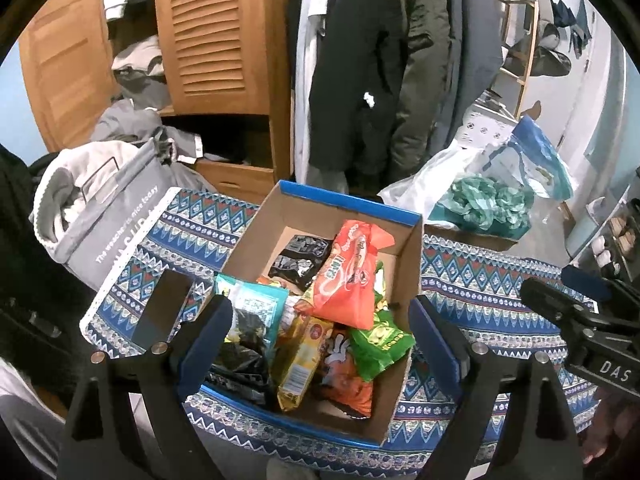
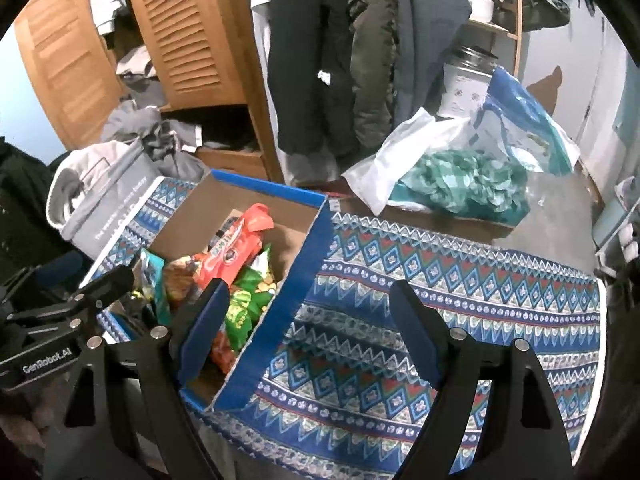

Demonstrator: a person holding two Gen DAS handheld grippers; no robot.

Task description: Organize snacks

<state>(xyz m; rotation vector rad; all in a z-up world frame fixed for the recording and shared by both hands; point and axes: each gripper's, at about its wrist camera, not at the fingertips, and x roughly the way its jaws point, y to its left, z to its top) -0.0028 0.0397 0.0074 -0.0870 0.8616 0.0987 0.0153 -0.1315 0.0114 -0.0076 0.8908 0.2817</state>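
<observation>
We see a cardboard box (image 1: 320, 216) with blue outer walls standing on a table covered by a blue patterned cloth (image 1: 480, 292). The snacks lie inside it, piled toward the near side. An orange packet (image 1: 352, 276) sits on top of the heap, tilted, with its knotted end toward twelve o'clock. Just below it, at about five o'clock, lies a green packet (image 1: 380, 344). A yellow packet (image 1: 300, 356) leans beside that at seven o'clock from the orange one, and a teal packet (image 1: 256, 308) rests at nine o'clock against the box's left wall. A black packet (image 1: 300, 260) lies alone on the box floor at eleven o'clock, apart from the heap.

Our left gripper (image 1: 320, 336) hangs over the near half of the box with its jaws spread wide, one finger on either side of the pile, and nothing is pinched between them. Our right gripper (image 2: 310, 332) is likewise spread wide and empty; its left finger stands over the box's right edge, its right finger over bare cloth.

A dark phone (image 1: 162, 308) lies flat on the cloth at nine o'clock from the box. Beyond the table at ten o'clock stands a grey laundry bag (image 1: 116, 216), and at two o'clock a white plastic bag (image 1: 424, 184) holds teal wrappers.
</observation>
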